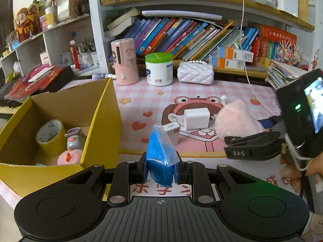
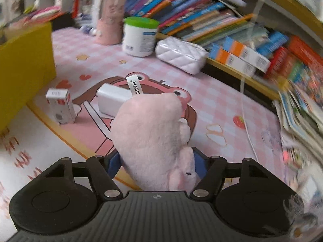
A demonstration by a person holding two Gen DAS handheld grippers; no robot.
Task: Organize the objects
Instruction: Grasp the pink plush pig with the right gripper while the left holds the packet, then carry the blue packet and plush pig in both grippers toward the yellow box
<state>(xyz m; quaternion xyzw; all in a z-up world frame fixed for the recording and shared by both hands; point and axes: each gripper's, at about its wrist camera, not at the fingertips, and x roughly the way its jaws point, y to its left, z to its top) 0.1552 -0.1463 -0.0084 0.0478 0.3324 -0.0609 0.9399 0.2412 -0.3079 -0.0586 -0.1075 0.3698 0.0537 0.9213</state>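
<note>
My left gripper (image 1: 160, 168) is shut on a blue packet in clear wrap (image 1: 161, 157), held above the mat just right of the yellow cardboard box (image 1: 101, 121). The box holds a yellow tape roll (image 1: 50, 137), a small robot toy (image 1: 73, 139) and a pink plush (image 1: 69, 157). My right gripper (image 2: 159, 165) is shut on a pink plush toy (image 2: 153, 139), which also shows in the left wrist view (image 1: 234, 121). A white charger (image 1: 195, 119) and a small white carton (image 1: 172, 133) sit on the pink mat.
A white tub with green lid (image 1: 159, 69), a pink canister (image 1: 124, 60) and a white quilted pouch (image 1: 195, 73) stand at the back under the bookshelf (image 1: 201, 2). A white cable (image 1: 250, 84) hangs at the right. Stacked books (image 2: 302, 113) lie at the right.
</note>
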